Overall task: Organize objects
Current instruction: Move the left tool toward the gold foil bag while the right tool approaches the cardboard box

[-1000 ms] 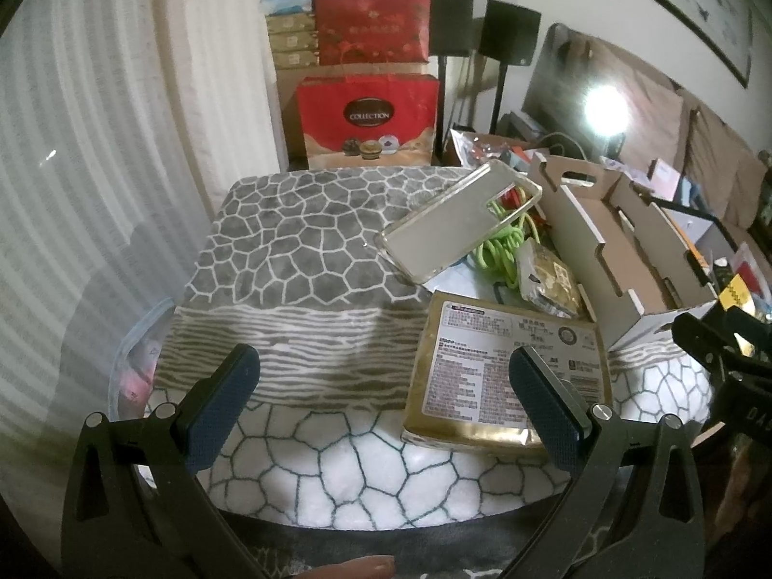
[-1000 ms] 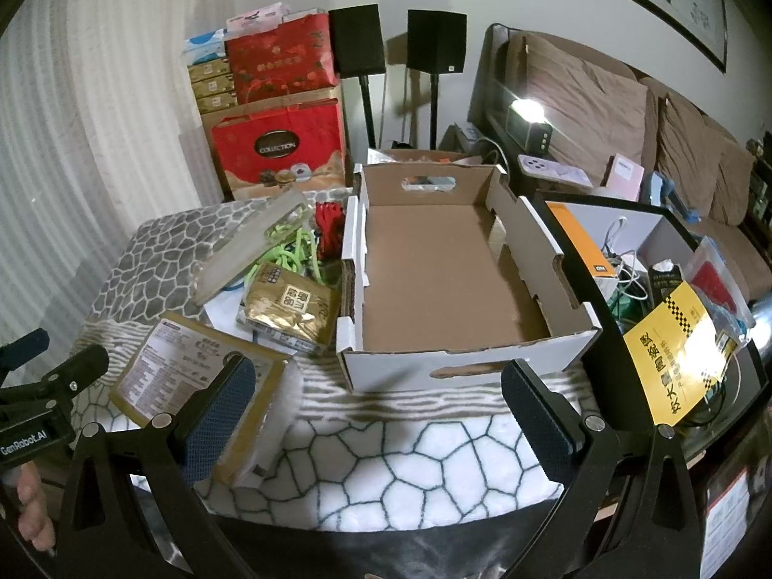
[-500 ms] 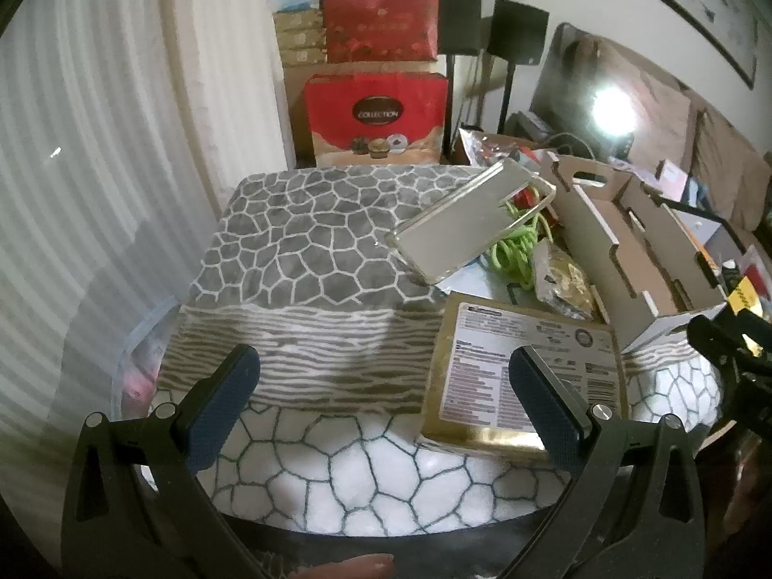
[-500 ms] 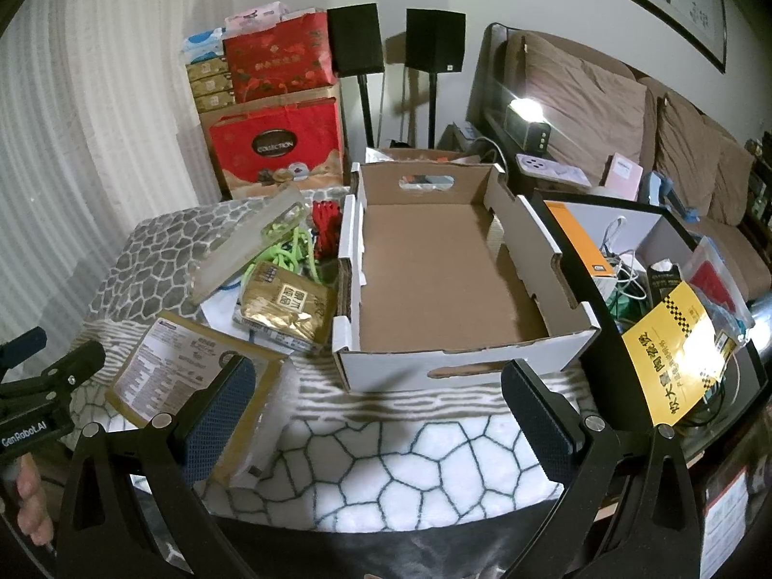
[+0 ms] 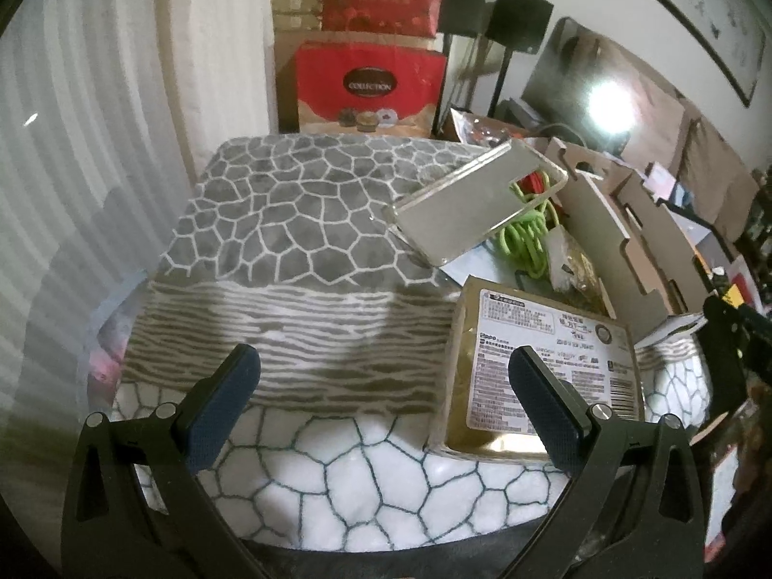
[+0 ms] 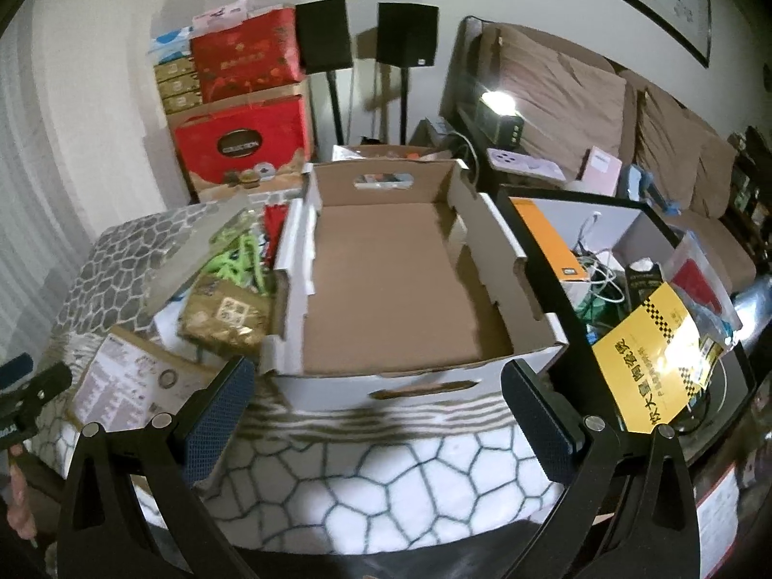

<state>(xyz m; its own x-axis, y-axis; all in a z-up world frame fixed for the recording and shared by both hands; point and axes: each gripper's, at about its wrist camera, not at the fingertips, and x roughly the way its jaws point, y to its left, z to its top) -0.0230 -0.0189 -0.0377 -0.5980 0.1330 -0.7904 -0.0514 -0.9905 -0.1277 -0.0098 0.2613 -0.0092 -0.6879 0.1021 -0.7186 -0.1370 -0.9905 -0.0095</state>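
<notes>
An empty open cardboard box [image 6: 395, 289] stands on the patterned blanket [image 5: 299, 222]; it also shows in the left wrist view [image 5: 622, 241]. Left of it lie a flat gold package with a white label [image 5: 540, 362] [image 6: 130, 381], a gold foil pouch [image 6: 224, 316] [image 5: 579, 270], a coiled green cable [image 5: 528, 236] [image 6: 239, 260] and a clear phone case [image 5: 477, 207] [image 6: 193, 251] propped over them. My left gripper [image 5: 386, 405] is open and empty, near the gold package. My right gripper [image 6: 376, 420] is open and empty, in front of the box.
Red gift boxes [image 5: 371, 82] and speakers on stands [image 6: 405, 43] stand behind the table. A black bin [image 6: 627, 260] with cables and a yellow packet [image 6: 656, 352] sits right of the box. A sofa [image 6: 627, 116] lies beyond. A curtain [image 5: 72, 144] hangs left.
My left gripper has shifted left, so the gold package now sits further right in its view. My right gripper has moved a little closer to the box. Both stay open.
</notes>
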